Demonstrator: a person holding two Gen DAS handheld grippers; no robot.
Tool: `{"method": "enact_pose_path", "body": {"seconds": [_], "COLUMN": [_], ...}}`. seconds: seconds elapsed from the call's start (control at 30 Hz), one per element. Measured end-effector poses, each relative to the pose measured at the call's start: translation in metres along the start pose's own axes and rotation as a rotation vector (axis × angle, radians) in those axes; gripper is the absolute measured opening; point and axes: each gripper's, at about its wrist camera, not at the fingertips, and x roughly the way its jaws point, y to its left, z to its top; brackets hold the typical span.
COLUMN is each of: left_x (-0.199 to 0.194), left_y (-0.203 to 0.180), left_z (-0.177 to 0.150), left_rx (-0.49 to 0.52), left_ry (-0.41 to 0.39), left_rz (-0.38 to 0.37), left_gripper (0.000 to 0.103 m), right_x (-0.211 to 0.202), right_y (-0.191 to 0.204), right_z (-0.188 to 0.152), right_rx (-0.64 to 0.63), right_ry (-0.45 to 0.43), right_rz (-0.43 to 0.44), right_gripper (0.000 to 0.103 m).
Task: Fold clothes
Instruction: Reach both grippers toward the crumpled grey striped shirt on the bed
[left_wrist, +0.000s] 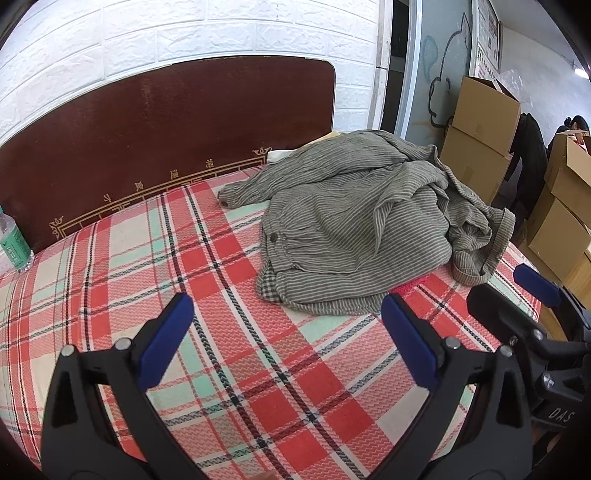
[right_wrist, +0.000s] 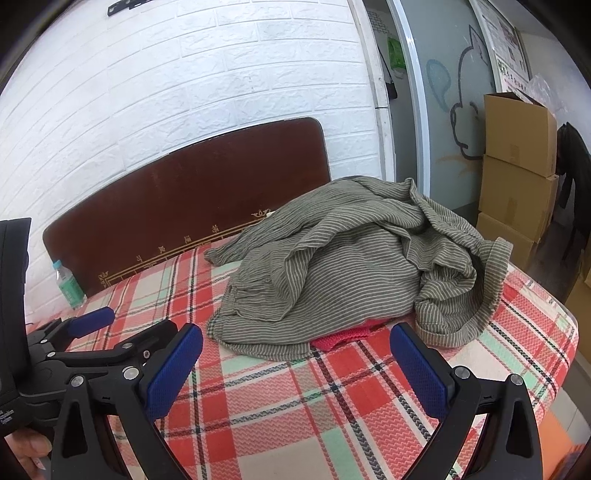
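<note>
Striped shirt (left_wrist: 354, 218) is lying crumpled on plaid bed (left_wrist: 229, 332) w/ red cloth (right_wrist: 343, 338) peeking from under; left gripper (left_wrist: 288, 325) & right gripper (right_wrist: 295, 354) are hovering near it, both wide open, holding nothing

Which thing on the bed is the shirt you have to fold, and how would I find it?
Look at the bed with the red checked blanket and the dark brown headboard. The shirt lies in a crumpled heap on the side near the cardboard boxes. It is the only grey-green thing with thin pale stripes; a small red cloth peeks from under it.
</note>
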Motion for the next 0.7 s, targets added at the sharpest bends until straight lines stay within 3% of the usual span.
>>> {"method": "enact_pose_path", "body": {"seconds": [0.3, 0.7], "left_x": [0.009, 0.025], "left_y": [-0.004, -0.015], "left_z": [0.001, 0.005], "left_rx": [0.006, 0.029], "left_ry": [-0.003, 0.057], "left_rz": [-0.005, -0.005], "left_gripper": [0.102, 0.102], "right_x": [0.003, 0.011], "right_y": [-0.012, -0.035], "right_z": [-0.001, 0.002], "right_rx": [0.023, 0.053], "right_ry": [0.004, 0.012], "right_rz": [-0.007, -0.032], "right_gripper": [0.103, 0.103]}}
